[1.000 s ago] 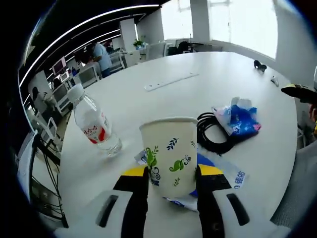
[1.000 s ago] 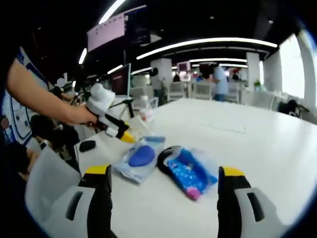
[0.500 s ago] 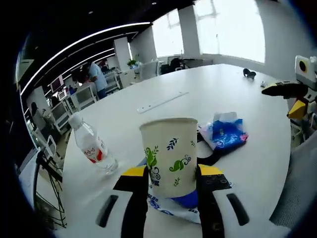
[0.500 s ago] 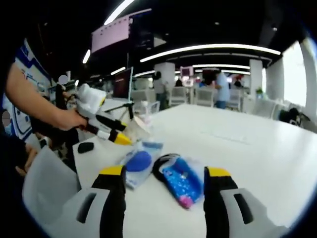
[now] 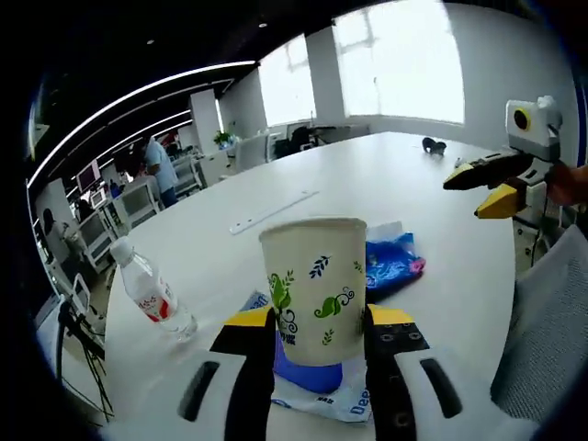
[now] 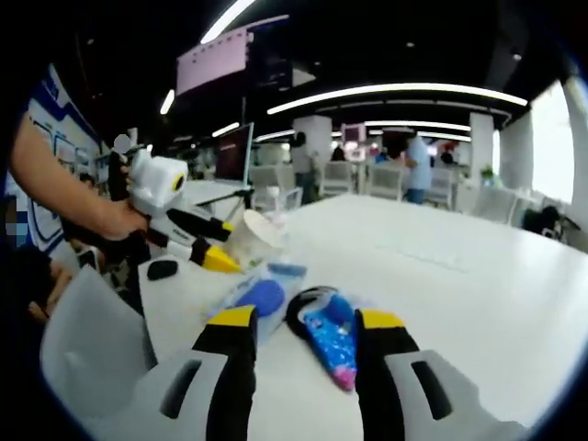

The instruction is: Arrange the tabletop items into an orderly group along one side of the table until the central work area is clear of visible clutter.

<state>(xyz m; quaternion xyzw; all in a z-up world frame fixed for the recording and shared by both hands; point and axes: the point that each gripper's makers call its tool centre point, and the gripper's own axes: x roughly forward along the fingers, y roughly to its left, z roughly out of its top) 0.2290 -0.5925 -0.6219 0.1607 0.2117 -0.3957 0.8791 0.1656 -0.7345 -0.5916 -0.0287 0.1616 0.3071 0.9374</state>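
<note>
Right gripper: jaws slightly parted above blue packet on white table. Left gripper grips paper cup.

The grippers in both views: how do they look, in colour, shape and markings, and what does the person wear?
The left gripper has two black jaws with yellow tips, rising from a white body with dark slots. The right gripper is built the same: black jaws, yellow tips, white body with dark slots. In the right gripper view the left gripper is seen from the side, held by a hand; the person's top there is white with blue print.
</note>
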